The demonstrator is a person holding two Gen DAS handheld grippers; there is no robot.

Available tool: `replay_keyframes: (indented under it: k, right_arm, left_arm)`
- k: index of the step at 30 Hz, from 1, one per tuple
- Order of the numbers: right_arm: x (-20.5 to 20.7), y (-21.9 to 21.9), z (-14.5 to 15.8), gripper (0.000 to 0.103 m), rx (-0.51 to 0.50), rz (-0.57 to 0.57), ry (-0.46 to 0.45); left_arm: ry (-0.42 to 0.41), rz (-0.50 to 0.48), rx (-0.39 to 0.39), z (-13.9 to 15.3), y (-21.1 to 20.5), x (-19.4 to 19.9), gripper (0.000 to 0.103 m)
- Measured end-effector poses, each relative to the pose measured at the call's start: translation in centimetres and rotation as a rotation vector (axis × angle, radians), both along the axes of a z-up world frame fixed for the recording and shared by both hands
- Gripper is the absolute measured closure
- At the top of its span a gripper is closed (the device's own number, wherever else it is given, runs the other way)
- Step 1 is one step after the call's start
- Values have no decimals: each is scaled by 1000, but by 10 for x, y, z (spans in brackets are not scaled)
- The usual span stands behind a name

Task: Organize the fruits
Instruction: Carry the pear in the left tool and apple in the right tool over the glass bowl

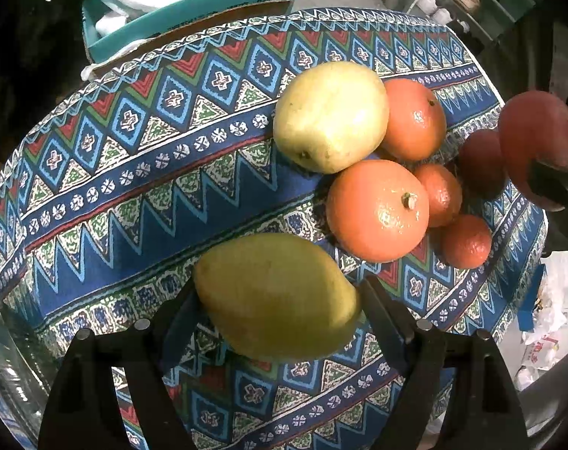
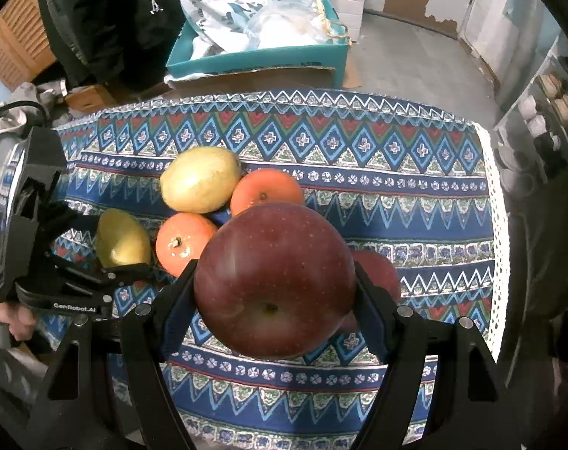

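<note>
both grippers work over the patterned tablecloth (image 2: 396, 195): the left gripper (image 1: 276, 307) has its jaws clamped on a yellow-green pear (image 1: 276, 296), the right gripper (image 2: 274, 285) on a dark red apple (image 2: 274, 277), each lifted clear, likely for sorting by kind, while oranges (image 1: 377, 210) and a second pear (image 1: 330, 116) lie heaped together.

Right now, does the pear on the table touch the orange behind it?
Touching: in the left wrist view, the pear presses against the orange with no gap.
</note>
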State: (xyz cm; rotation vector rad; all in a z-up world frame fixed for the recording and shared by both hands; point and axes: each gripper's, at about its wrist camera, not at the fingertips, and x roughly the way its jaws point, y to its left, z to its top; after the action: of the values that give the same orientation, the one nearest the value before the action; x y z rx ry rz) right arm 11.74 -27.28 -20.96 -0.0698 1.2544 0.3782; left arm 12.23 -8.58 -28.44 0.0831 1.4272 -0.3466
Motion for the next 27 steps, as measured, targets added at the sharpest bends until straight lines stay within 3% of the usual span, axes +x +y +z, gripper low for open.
replay_keyframes:
  k: [5,14,27]
  right_arm:
    - [1,0,-4,28,2,-2,12]
    - [-1,7,0,28,7,18,6]
    - [-8,35,32,28,38,68,-60]
  left_arm:
    - [14,-7,28,-14,-7,6,19]
    - [-2,-19,-2,-8,5,-8,21]
    - [-135,-1,-6,69,33,-34,21]
